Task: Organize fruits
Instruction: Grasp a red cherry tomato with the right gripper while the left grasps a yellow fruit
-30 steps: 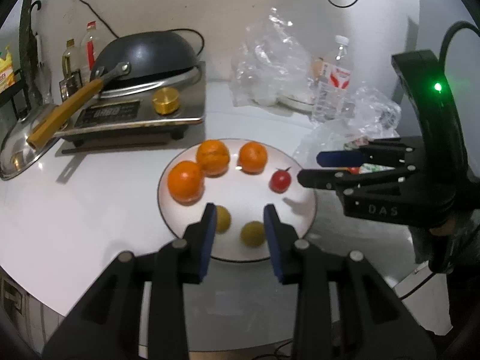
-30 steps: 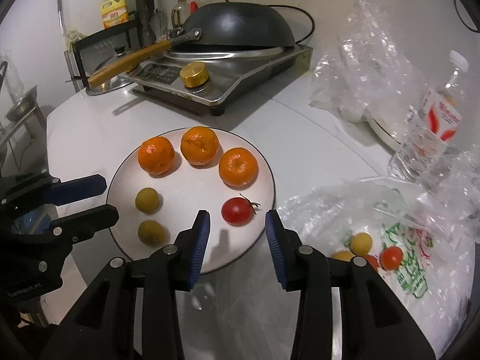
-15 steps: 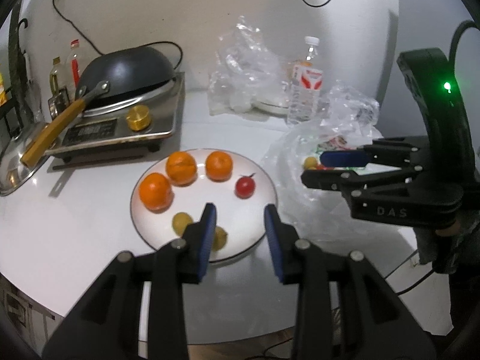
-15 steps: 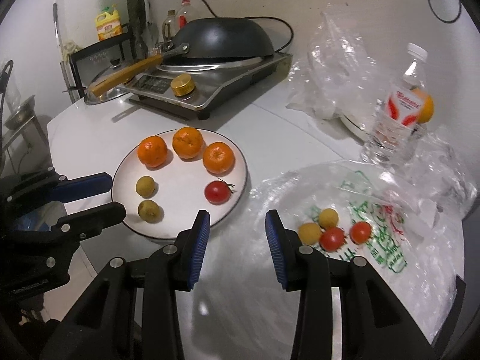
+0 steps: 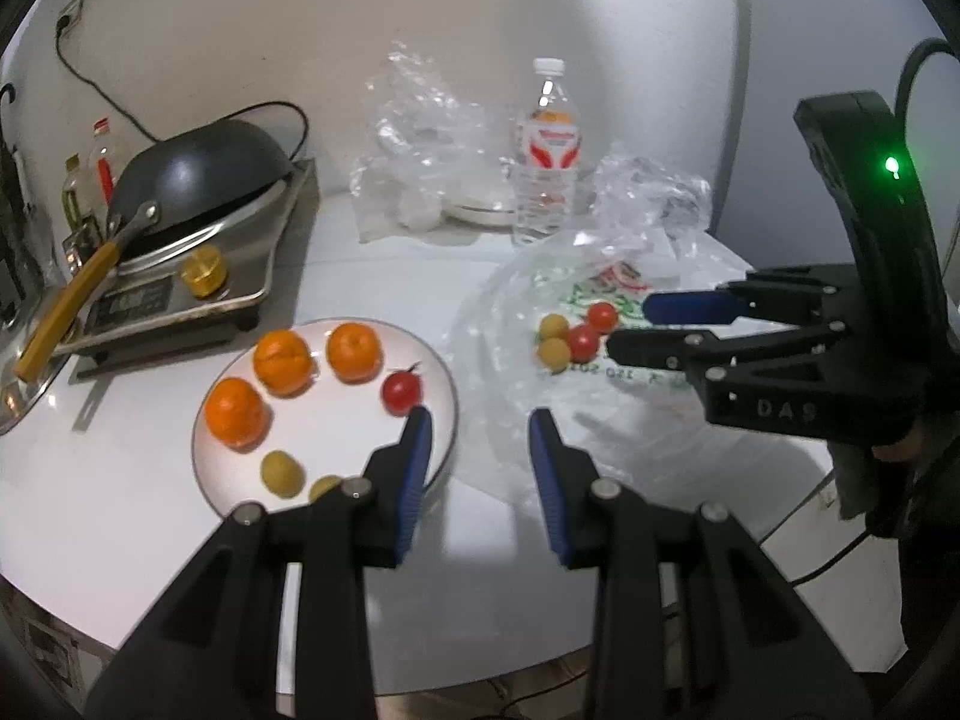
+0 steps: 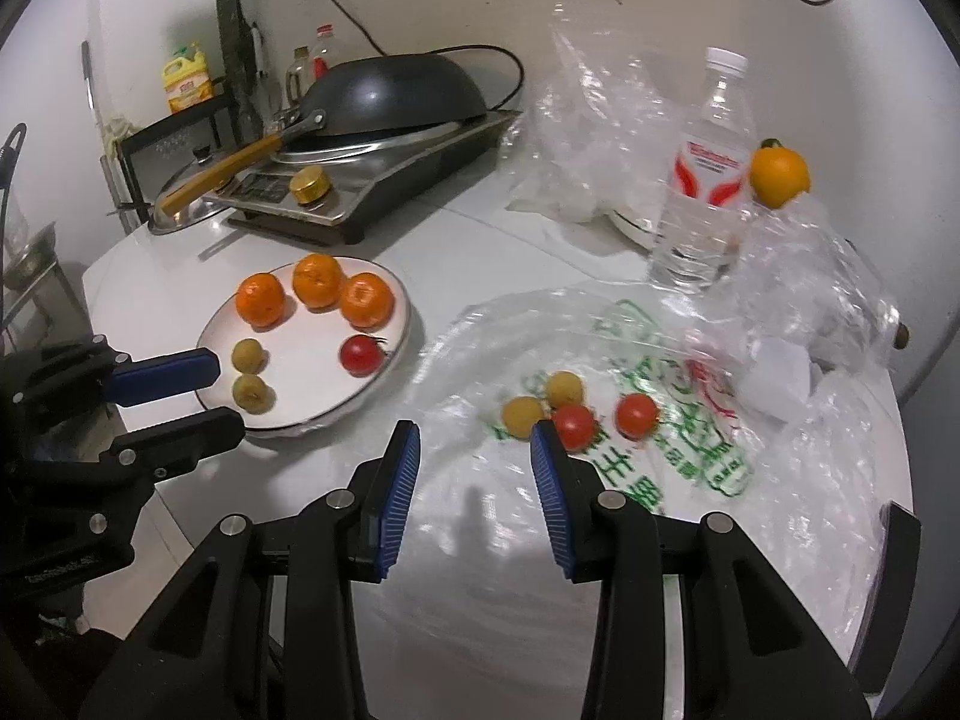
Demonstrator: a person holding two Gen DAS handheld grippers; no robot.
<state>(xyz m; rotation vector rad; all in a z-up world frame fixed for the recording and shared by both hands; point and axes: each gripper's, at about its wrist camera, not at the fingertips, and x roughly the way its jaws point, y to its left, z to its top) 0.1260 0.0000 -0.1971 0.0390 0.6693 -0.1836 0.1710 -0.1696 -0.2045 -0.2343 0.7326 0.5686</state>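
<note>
On a white counter (image 6: 456,240), a plate (image 6: 393,294) holds sorted fruit: three mandarins, two small yellow fruits, one cherry tomato. Two tomatoes (image 6: 575,425) and two yellow fruits (image 6: 523,414) wait on a plastic bag (image 6: 690,480). The right hand-held gripper (image 6: 474,462) hovers just before them, open and empty; the left hand-held gripper (image 5: 480,450), also open and empty, hangs between plate and bag.

Looking down along each gripper's fingers from close above the table; sharing the plate (image 5: 447,414) (image 6: 396,330) at left, plastic bag (image 5: 600,384) (image 6: 690,420) at right.
</note>
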